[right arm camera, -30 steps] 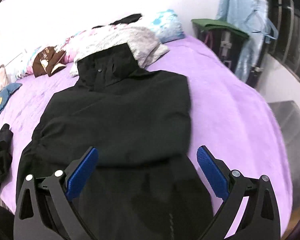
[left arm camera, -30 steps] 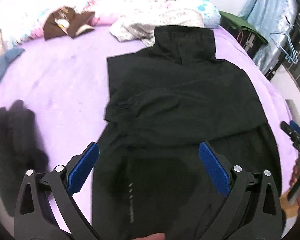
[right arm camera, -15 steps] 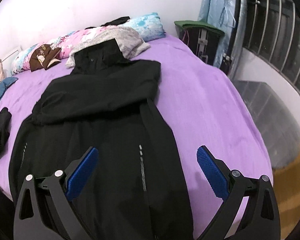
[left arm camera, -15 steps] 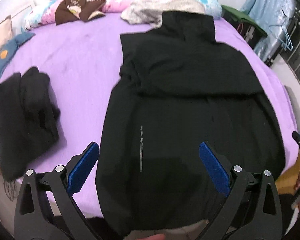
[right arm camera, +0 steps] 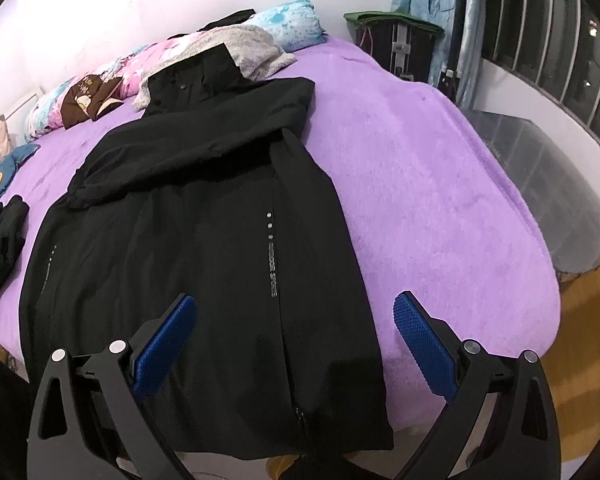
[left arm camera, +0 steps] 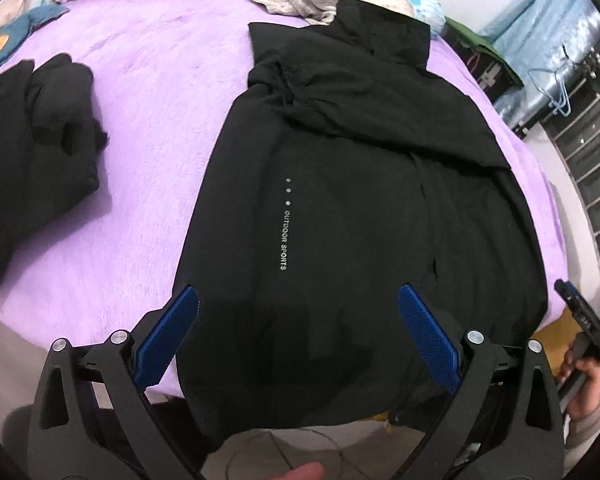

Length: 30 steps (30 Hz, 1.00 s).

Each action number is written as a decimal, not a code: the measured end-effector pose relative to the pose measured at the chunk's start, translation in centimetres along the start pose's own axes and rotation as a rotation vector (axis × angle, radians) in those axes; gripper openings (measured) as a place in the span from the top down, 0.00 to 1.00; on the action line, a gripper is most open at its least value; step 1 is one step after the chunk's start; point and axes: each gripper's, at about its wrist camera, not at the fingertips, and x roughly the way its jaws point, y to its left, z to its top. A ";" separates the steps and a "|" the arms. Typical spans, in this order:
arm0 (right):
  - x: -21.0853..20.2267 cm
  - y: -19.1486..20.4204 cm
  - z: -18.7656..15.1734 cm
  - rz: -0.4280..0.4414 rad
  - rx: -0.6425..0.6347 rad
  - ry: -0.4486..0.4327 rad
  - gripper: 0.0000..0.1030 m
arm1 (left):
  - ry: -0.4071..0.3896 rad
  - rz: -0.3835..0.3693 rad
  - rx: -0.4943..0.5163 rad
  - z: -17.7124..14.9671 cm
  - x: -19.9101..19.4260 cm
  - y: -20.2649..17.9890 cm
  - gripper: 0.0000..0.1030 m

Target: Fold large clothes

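1. Left gripper (left arm camera: 298, 330): fingers (left arm camera: 168, 334) spread wide, holding nothing, above the jacket hem.
2. Right gripper (right arm camera: 294, 336): fingers (right arm camera: 424, 344) spread wide, holding nothing.
3. Black jacket (right arm camera: 196, 248): flat on the purple bed (right arm camera: 420, 184), sleeves folded across the chest, hem hanging over the near edge.
4. Dark garment (left arm camera: 28, 128): left of the jacket, apart.

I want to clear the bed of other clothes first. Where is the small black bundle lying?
The black bundle lies on the purple blanket, at the left of the left wrist view, apart from the black jacket.
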 end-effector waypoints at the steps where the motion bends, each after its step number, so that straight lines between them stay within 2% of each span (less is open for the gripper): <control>1: 0.1 0.0 -0.2 -0.002 0.001 0.002 0.06 | -0.007 0.015 0.004 -0.2 -0.1 0.1 0.06; 4: 0.3 0.1 -0.6 -0.001 0.007 0.007 0.06 | -0.012 0.056 -0.002 -0.9 0.0 0.9 0.06; 9: 0.4 0.7 -1.5 -0.010 -0.026 0.015 0.06 | 0.036 0.018 -0.068 -1.9 0.8 3.1 0.06; 18: 0.7 -0.4 -2.9 -0.038 -0.010 0.047 0.06 | 0.066 0.030 -0.056 -2.9 1.5 4.3 0.06; 22: 1.0 -1.1 -3.1 -0.041 0.010 0.068 0.06 | 0.082 0.021 -0.061 -3.4 1.9 5.1 0.06; 27: 2.0 -0.9 -3.2 -0.046 0.002 0.110 0.06 | 0.102 -0.050 -0.063 -4.1 2.7 6.0 0.06; 30: 2.4 -0.8 -3.5 -0.046 -0.010 0.125 0.06 | 0.133 -0.050 -0.049 -4.7 3.4 6.5 0.06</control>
